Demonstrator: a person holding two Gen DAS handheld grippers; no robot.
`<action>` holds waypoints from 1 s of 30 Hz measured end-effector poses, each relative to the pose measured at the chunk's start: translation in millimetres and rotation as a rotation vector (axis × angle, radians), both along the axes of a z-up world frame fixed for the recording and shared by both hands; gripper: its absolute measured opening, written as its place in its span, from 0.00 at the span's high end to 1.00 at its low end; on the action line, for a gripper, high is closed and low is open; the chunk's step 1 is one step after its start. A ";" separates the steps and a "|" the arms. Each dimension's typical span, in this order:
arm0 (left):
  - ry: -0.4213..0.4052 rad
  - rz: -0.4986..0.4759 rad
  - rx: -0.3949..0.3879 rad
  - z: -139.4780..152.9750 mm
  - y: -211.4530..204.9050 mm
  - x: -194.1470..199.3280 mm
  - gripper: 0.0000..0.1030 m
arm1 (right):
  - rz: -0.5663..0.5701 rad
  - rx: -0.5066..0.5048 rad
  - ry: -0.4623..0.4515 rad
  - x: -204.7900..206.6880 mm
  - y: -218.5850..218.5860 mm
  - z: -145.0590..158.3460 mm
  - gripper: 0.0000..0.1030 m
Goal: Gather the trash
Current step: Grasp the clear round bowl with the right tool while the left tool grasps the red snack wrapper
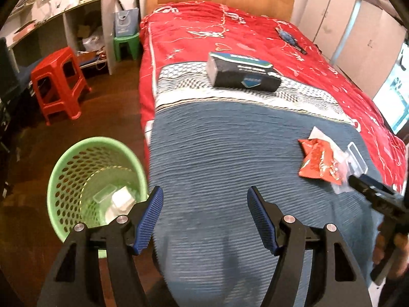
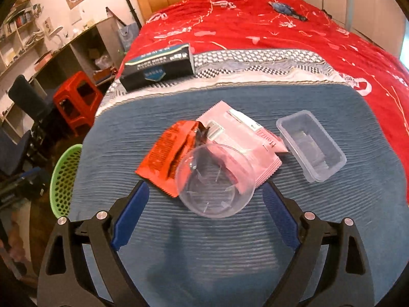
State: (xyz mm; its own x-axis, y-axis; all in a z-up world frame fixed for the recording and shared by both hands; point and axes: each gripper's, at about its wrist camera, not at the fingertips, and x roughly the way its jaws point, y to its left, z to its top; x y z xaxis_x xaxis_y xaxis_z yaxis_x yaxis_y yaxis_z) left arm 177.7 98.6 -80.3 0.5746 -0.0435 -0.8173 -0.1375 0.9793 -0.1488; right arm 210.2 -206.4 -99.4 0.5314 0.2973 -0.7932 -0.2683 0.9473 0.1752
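Hovering over the foot end of the bed (image 2: pixel 217 243), the right gripper (image 2: pixel 204 212) has its jaws spread wide and nothing between the pads, with a clear plastic cup (image 2: pixel 216 181) lying on its side just ahead of them. By my reading the step in hand is the reach for the next piece of trash; the cup looks the likely pick. The next move calls for coming down so the pads straddle the cup's wall, then closing gently, since thin clear plastic would probably buckle or slip. The cup rests partly on a red wrapper (image 2: pixel 166 156) and a pink packet (image 2: pixel 242 140), both flat and crinkled, while a clear rectangular tray (image 2: pixel 311 145) sits just beside them toward the bed's right edge. The left gripper (image 1: pixel 204 217) is also parted and empty, near the bed's left edge above the green basket (image 1: pixel 66 166) on the floor, which already holds a few pale bits of trash (image 1: pixel 115 199)
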 end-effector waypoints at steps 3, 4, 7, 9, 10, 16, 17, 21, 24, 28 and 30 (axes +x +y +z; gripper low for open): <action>-0.001 -0.022 0.003 2.4 -12.1 9.8 0.36 | -0.010 0.011 0.011 5.7 -1.3 -7.9 0.13; 0.000 -0.032 0.003 2.9 -17.6 14.5 0.36 | -0.014 0.019 0.018 7.8 -1.9 -10.0 0.15; 0.005 -0.057 -0.008 3.3 -30.4 25.0 0.36 | -0.018 0.047 0.030 12.5 -5.8 -12.9 0.28; 0.007 -0.073 -0.011 3.2 -38.5 30.3 0.36 | -0.018 0.062 0.035 12.6 -8.5 -12.5 0.38; 0.009 -0.084 -0.010 3.1 -44.5 34.2 0.36 | -0.020 0.067 0.037 12.3 -9.1 -11.6 0.38; 0.017 -0.157 -0.028 1.2 -81.9 54.3 0.31 | -0.027 0.092 0.023 -3.1 -27.5 -3.4 0.39; 0.019 -0.174 -0.032 0.5 -90.7 59.0 0.30 | -0.029 0.092 0.020 -7.7 -33.6 -1.2 0.39; 0.029 -0.216 -0.030 -3.4 -116.4 70.9 0.26 | -0.032 0.092 0.013 -18.7 -46.2 3.6 0.39; 0.035 -0.250 -0.025 -6.6 -136.0 80.4 0.22 | -0.039 0.093 0.003 -26.6 -56.9 6.5 0.39; 0.054 -0.311 -0.007 -13.5 -165.4 96.5 0.12 | -0.048 0.110 -0.002 -32.8 -66.7 8.8 0.39; 0.068 -0.331 0.014 -17.3 -174.2 102.2 0.10 | -0.052 0.119 -0.007 -35.3 -70.5 10.4 0.39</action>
State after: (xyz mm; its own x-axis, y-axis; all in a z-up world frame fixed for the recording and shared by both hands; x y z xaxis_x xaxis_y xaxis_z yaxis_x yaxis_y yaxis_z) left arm 280.0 -75.6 -97.6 0.4753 -0.2073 -0.8550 0.1786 0.9743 -0.1369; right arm 174.9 -276.9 -89.0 0.5540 0.3607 -0.7503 -0.2212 0.9327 0.2850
